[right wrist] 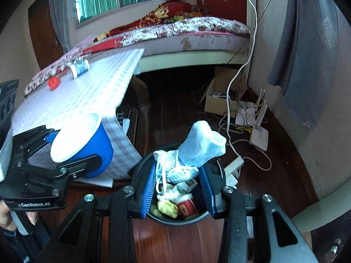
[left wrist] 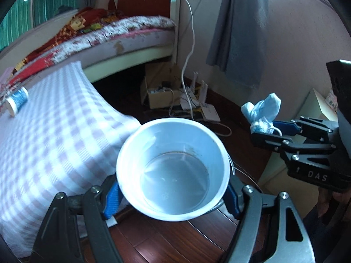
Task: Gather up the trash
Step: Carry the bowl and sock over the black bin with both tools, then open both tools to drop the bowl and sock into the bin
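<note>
Bedroom floor of dark wood runs beneath me, with the bed (right wrist: 188,35) behind and a checked table (right wrist: 87,92) just left of the black bin (right wrist: 216,171) that already holds scraps. My 2 grippers are both loaded. My left gripper (left wrist: 173,195) is clamped on the blue cup (right wrist: 96,151), mouth tipped toward me and empty inside. My right gripper (right wrist: 177,188) pinches a crumpled pale-blue tissue wad (right wrist: 197,146), its long axis standing upward out of the pads. That wad hangs directly above the bin's mouth, so I judge my right hand is nearer to dropping; the cup sits off to the bin's left.
</note>
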